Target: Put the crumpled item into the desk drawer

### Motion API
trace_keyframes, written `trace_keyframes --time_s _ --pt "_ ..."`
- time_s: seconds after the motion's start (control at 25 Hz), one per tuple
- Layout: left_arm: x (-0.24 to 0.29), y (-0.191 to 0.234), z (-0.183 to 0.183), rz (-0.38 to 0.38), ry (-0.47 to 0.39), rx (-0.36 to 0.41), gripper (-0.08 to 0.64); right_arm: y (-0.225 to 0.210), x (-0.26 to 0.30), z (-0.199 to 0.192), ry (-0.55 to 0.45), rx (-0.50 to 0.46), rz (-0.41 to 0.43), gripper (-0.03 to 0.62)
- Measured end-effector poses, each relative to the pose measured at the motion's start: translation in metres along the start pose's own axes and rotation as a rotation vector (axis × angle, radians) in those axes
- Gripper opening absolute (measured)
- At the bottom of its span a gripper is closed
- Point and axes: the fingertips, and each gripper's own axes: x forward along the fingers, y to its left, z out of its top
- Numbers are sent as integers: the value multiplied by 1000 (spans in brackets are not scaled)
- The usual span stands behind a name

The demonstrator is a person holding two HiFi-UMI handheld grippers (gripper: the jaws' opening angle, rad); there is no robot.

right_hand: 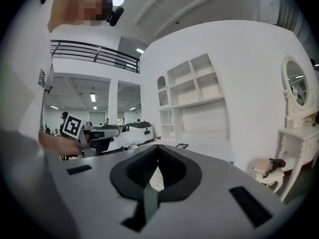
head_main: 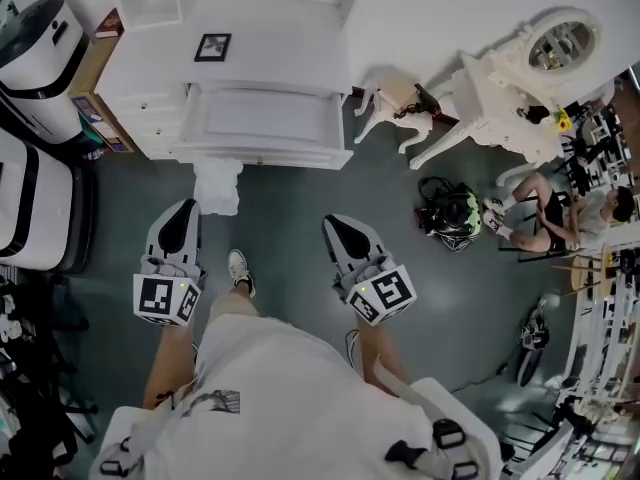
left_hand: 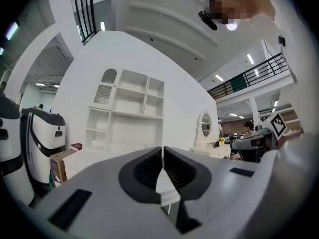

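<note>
Crumpled white item (head_main: 218, 188) on floor (head_main: 290, 208), at near-left corner of bench (head_main: 150, 98) drawer (head_main: 262, 154); drawer looks pulled out. Just far-right of left claw (head_main: 183, 211) tip. Right claw (head_main: 340, 225) well apart to right, so left nearer. Lump slightly longer near-to-far. Both claws pinched closed, holding nothing. Probably must widen left claw before pickup.

left tongs (head_main: 185, 211) and right tongs (head_main: 341, 228): grey shells, black pads, black-and-white marker cube (head_main: 165, 299) on each. behind the tongs: white shirt (head_main: 290, 388), black strap buckles (head_main: 445, 436). between the tongs: white shoe (head_main: 238, 268).
</note>
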Motion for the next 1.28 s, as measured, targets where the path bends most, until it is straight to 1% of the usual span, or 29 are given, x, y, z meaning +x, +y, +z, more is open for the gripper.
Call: trace_keyframes --time_s 0.12,0.2,0.32,0.44,0.6,0.84,1.0,1.28 --pt "41 53 0 -22 17 -34 26 -9 64 21 12 -17 -9 9" --pt "64 82 -1 -39 23 -51 26 -14 97 32 25 -23 -22 11" --pt "91 114 -3 -61 28 -74 26 -16 133 40 57 -30 -37 10" --pt "110 134 -10 -72 32 -104 26 -19 155 39 92 -33 -49 11" --pt "122 146 -16 -89 29 -136 26 -20 173 38 122 -42 -53 9" --pt "136 151 -20 -113 41 -143 26 -23 192 44 110 -44 -44 9" --pt "148 148 -22 -119 59 -145 26 -36 197 38 108 -22 -52 11" --pt "185 143 -24 -129 72 -121 26 -74 217 44 61 -9 -42 11"
